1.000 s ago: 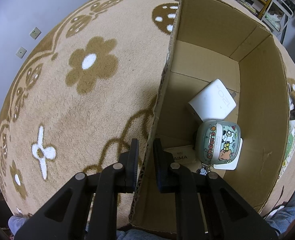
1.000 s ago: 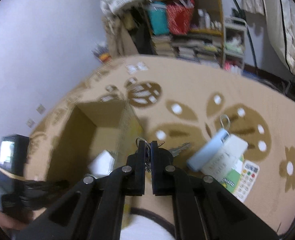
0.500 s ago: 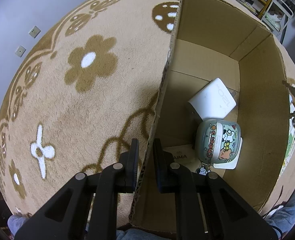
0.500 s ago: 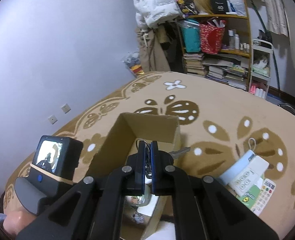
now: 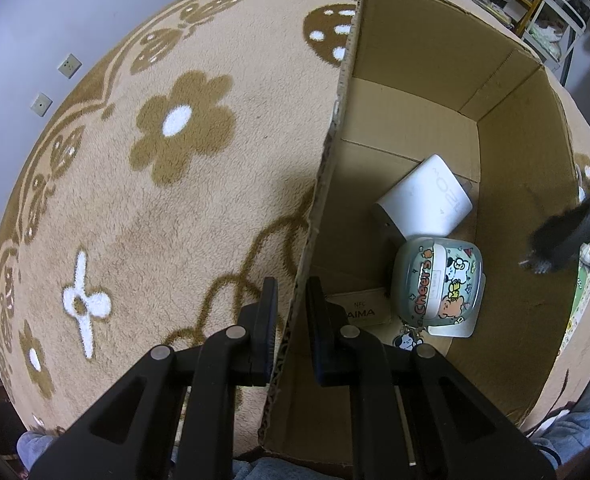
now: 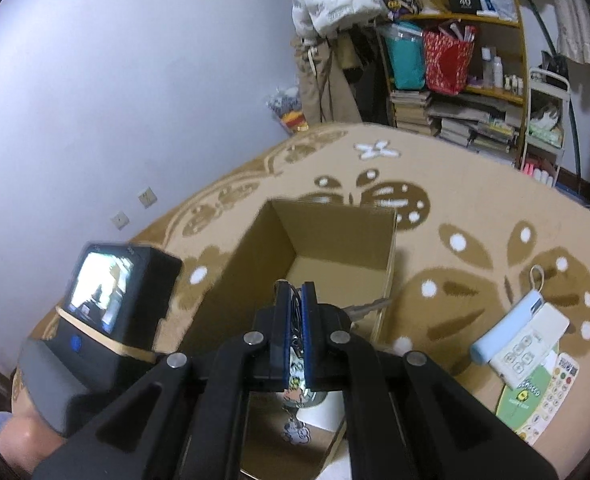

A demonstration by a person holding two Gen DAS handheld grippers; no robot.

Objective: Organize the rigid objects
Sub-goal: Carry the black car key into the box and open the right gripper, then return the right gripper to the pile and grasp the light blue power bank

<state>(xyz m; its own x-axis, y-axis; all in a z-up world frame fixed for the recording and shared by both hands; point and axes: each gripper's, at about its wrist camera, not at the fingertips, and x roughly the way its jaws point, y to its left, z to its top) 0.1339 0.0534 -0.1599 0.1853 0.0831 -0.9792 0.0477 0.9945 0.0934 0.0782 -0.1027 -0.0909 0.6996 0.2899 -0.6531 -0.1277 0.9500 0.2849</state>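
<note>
An open cardboard box [image 5: 415, 60] stands on the flowered carpet. My left gripper [image 5: 291, 292] points down and is shut on the box's left wall. Inside lie a white block-shaped charger [image 5: 423, 200], a rounded case with cartoon print [image 5: 439, 284] and a flat card box [image 5: 359, 312]. My right gripper [image 6: 295, 292] is shut on a bunch of keys [image 6: 369, 306], one key sticking out to the right, and hangs over the box [image 6: 335, 232]. In the left wrist view the right gripper [image 5: 551, 248] shows blurred at the box's right wall.
On the carpet right of the box lie a light blue power bank [image 6: 507, 328], a white remote [image 6: 531, 344] and a green calculator card [image 6: 543, 396]. The left hand's camera unit [image 6: 111, 292] sits close on the left. Cluttered shelves [image 6: 455, 80] stand at the back.
The right gripper has swung leftward with the keys, from beside the box to above its opening, and now shows at the right edge of the left wrist view. The left gripper kept still.
</note>
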